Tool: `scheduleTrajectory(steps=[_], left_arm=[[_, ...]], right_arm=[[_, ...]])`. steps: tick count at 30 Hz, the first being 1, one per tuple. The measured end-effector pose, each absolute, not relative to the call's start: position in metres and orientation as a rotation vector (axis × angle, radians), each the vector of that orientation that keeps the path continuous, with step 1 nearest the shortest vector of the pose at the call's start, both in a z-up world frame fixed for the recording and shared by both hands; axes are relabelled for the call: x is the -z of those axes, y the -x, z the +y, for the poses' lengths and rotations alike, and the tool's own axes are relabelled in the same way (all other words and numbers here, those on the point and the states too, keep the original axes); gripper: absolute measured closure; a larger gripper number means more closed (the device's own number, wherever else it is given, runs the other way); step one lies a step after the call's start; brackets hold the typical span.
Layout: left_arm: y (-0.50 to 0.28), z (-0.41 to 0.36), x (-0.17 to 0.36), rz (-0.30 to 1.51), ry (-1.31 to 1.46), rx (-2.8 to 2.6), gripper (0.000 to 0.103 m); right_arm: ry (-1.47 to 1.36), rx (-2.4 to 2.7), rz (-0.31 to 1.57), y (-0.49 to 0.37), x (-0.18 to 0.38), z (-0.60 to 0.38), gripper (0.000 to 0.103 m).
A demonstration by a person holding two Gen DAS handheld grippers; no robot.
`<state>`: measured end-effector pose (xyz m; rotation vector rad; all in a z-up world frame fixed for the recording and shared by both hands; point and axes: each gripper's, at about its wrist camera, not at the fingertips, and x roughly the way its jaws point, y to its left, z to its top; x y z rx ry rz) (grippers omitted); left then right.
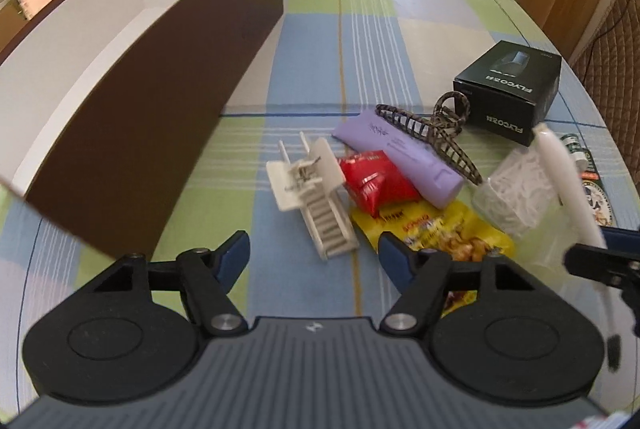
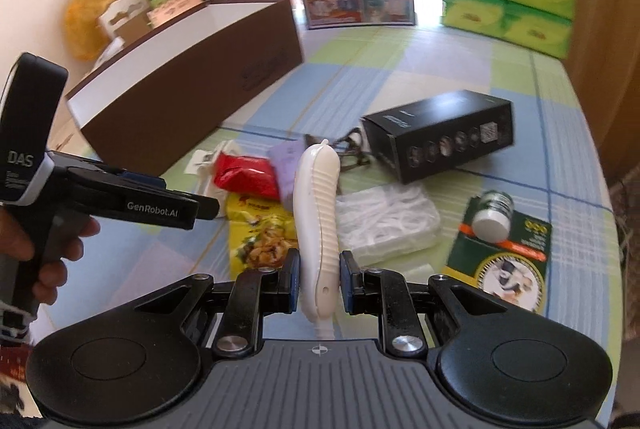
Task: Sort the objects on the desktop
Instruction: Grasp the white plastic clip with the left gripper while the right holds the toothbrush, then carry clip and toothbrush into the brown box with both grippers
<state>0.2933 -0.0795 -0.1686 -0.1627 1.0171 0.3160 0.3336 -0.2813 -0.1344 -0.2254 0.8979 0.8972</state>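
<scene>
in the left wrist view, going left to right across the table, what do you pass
brown box → white plastic clip → red packet → purple tube → clear tub of white picks → white handle held by the right gripper

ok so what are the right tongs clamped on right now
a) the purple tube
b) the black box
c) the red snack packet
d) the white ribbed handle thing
d: in the right wrist view the right tongs are shut on the white ribbed handle, their pads pressing its sides, while the red snack packet, black box and purple tube lie on the table.
</scene>
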Motion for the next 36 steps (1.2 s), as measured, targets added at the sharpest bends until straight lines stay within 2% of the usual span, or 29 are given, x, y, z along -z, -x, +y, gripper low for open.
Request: scheduleTrajectory(steps=[6,18,21,36], left_arm=[[-0.304,-0.063,0.172,1.026,0.156,-0.297,0.068],[-0.333,-0.045,0.181,1.025,0.120,-0.241,0.068],[-0.335,-0.047,0.183,1.012,0.077,-0.234,0.072],[-0.276,-0.054,0.142,0.964,0.066,-0.164,0.075]], right_arm=[[0.194,-0.810,0.921,-0.338,0.136,-0.284,0.086],[0.190,-0.758,0.944,-0.342,0.139,-0.264,0.086],[0.193,-0.759,0.947,-0.341,0.139,-0.261,0.086],[0.171,-0.827,0.976,-0.324,0.131,-0.243,0.086]])
